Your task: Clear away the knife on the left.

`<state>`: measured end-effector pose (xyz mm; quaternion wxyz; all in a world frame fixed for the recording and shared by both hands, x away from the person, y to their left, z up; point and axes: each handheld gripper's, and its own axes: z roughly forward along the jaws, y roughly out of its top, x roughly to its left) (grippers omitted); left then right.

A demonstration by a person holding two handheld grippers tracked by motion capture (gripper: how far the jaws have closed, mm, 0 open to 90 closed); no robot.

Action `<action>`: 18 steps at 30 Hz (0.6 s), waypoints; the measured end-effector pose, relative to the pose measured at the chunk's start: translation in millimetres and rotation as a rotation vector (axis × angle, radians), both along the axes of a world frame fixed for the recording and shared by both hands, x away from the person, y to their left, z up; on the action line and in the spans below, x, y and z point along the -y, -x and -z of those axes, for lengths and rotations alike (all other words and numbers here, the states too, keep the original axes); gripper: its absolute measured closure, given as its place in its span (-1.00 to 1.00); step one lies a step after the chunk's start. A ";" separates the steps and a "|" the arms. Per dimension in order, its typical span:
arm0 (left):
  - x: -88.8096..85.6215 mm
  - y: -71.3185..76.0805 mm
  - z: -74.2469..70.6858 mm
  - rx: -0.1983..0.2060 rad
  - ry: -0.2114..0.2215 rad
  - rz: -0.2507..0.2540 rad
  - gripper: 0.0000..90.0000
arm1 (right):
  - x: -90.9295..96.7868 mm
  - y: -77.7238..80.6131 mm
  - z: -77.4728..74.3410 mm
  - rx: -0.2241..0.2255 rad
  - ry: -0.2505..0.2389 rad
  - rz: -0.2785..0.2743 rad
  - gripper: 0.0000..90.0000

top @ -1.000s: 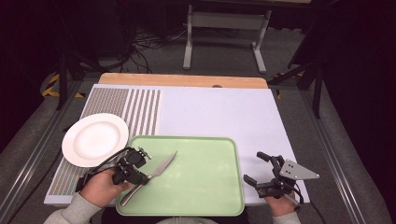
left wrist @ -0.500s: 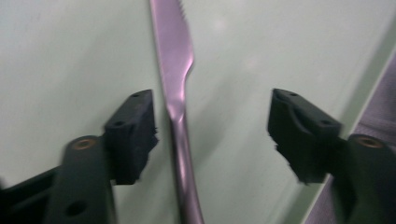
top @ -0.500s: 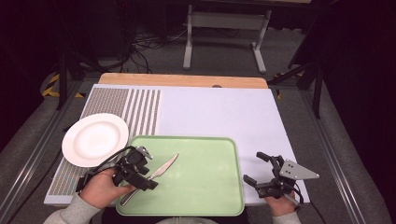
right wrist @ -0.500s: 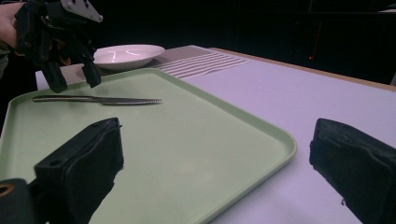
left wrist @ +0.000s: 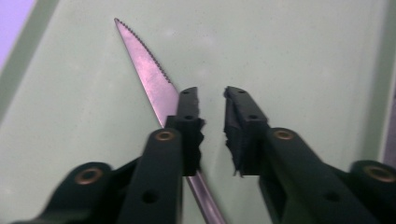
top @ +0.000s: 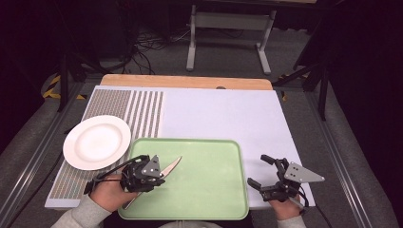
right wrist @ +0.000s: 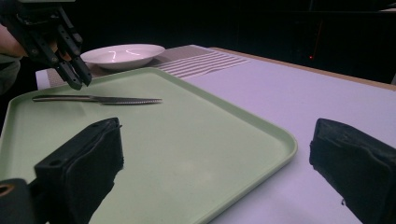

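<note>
Left gripper [top: 159, 175] hung over the near left part of the pale green plastic tray [top: 209, 190], its jaws drawn together with nothing between them. They had just been closing. The serrated steel table knife [top: 172, 166] lay flat on the tray under it, blade pointing away toward the far right. Compared with a second before, the knife lay where it had, while the left gripper had shifted a little along it toward the blade. The right gripper [top: 256, 169] had kept its place at the tray's right edge over the white-topped counter [top: 214, 114], jaws spread wide and empty. The round white plate [top: 97, 141] also sat as before, just left of the tray.

From above, the left gripper covered the middle of the knife. The left gripper view cleared that up: the knife [left wrist: 144, 65] ran beneath one jaw rather than between the two, with a slim gap at the gripper's [left wrist: 211, 100] tips. The right gripper view, from low across the tray [right wrist: 187, 154], showed the whole knife [right wrist: 98, 99] resting on the tray floor and the left gripper [right wrist: 77, 77] lifted clear above its handle end, the plate [right wrist: 122, 53] behind them.
</note>
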<state>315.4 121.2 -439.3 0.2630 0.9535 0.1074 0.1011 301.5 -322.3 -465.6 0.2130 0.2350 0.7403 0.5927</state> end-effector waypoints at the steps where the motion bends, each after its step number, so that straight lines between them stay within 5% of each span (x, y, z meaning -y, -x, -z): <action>1: 0.8 0.5 0.9 0.015 -0.006 0.019 0.95 | 0.3 0.0 0.1 -0.003 -0.002 0.001 -0.93; 18: 3.4 -11.9 19.1 -0.039 -0.111 0.026 1.00 | -0.2 -0.8 0.7 -0.003 -0.002 -0.003 -0.92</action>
